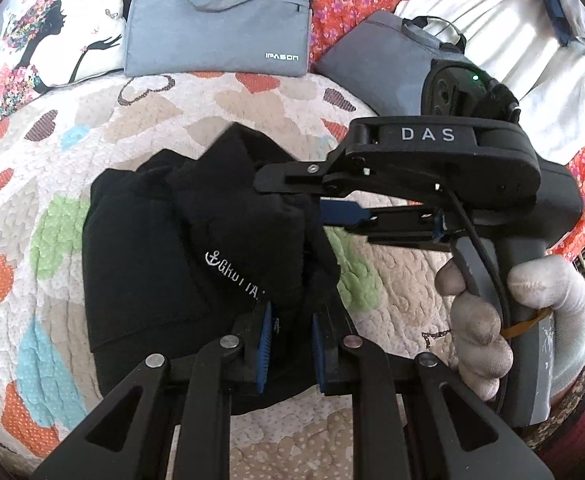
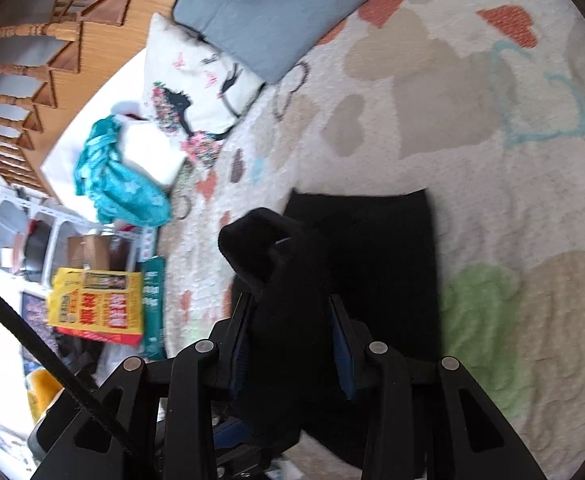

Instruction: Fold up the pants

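Heart-patterned quilt (image 1: 252,96), wooden chairs (image 2: 24,36), daylight.

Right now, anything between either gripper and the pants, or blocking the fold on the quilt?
Nothing visible. Both grippers already have the black pants: the left gripper and right gripper are each shut on a bunch of the fabric. The quilt beside the pants is bare; the grey laptop bag sits well beyond.

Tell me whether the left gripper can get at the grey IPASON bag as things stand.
Probably not yet: the left gripper is shut on the black pants, and the grey IPASON bag lies across the quilt beyond them.
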A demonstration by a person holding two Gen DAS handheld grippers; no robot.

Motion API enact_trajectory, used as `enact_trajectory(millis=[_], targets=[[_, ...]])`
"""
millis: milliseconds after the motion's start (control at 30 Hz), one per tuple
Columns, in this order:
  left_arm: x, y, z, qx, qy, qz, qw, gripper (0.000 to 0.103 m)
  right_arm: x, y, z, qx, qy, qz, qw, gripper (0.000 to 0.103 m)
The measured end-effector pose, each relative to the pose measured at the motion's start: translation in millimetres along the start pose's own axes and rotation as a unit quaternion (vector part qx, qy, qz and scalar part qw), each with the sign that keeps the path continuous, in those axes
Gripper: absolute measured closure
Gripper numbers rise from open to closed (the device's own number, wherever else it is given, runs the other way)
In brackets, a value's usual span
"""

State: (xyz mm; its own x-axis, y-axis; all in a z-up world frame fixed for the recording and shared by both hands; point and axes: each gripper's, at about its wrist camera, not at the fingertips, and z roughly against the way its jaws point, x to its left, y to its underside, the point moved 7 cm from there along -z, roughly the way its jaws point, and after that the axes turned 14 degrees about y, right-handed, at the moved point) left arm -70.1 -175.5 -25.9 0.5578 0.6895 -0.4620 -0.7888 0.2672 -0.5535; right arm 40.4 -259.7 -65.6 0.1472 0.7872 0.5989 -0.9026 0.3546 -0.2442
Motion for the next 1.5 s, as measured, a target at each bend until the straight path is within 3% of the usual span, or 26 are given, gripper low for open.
enact_trajectory(millis=[100, 167, 233, 367, 433, 533, 633, 733, 867, 1000, 1100, 1200, 1333, 1433, 1500], targets=[[-1, 1, -4, 0.004, 0.002, 0.0, 1.0, 0.086, -17, -5, 4, -0.014, 0.037, -0.012, 0.999, 0.062], [-3, 2, -6, 0.005, 0.012, 0.001, 0.9999, 0.08, -29, -9, 7, -0.022, 0.057, -0.027, 0.998, 0.062], [-7, 4, -5, 0.007, 0.033, 0.002, 0.9994, 0.065, -39, -14, 12, -0.031, 0.072, -0.04, 0.996, 0.061], [-24, 12, -1, 0.02, 0.078, -0.007, 0.9967, 0.056, -50, -21, 28, -0.067, 0.083, -0.066, 0.992, 0.057], [-32, 17, 4, 0.026, 0.095, -0.017, 0.995, 0.049, -45, -24, 42, -0.099, 0.057, -0.065, 0.991, 0.057], [-33, 25, 15, 0.028, 0.1, -0.023, 0.9943, 0.047, -25, -23, 53, -0.111, -0.009, -0.048, 0.993, 0.057], [-18, 26, 25, 0.018, 0.102, 0.007, 0.9946, 0.047, -1, -15, 44, -0.077, -0.091, -0.031, 0.992, 0.056], [0, 20, 31, 0.002, 0.106, 0.042, 0.9935, 0.047, 9, -8, 21, -0.039, -0.112, -0.033, 0.992, 0.053], [20, 14, 29, -0.012, 0.096, 0.076, 0.9924, 0.047, -9, -5, -16, -0.007, -0.038, -0.057, 0.998, 0.053], [34, 21, 17, -0.001, 0.097, 0.096, 0.9906, 0.047, -30, -12, -17, -0.022, -0.014, -0.093, 0.995, 0.053], [30, 23, 18, 0.003, 0.091, 0.085, 0.9922, 0.047, -54, -16, -14, -0.043, 0.082, -0.094, 0.991, 0.042], [24, 15, 31, -0.011, 0.104, 0.083, 0.991, 0.047, -62, -18, -8, -0.049, 0.053, -0.126, 0.989, 0.042], [32, 2, 50, -0.039, 0.108, 0.094, 0.9889, 0.045, -49, -22, 19, -0.1, 0.044, -0.098, 0.989, 0.042], [51, -4, 52, -0.05, 0.091, 0.121, 0.9873, 0.045, -22, -21, 34, -0.119, -0.028, -0.076, 0.989, 0.042], [68, -2, 47, -0.049, 0.084, 0.146, 0.9846, 0.045, -9, -17, 33, -0.101, -0.076, -0.078, 0.989, 0.042]])
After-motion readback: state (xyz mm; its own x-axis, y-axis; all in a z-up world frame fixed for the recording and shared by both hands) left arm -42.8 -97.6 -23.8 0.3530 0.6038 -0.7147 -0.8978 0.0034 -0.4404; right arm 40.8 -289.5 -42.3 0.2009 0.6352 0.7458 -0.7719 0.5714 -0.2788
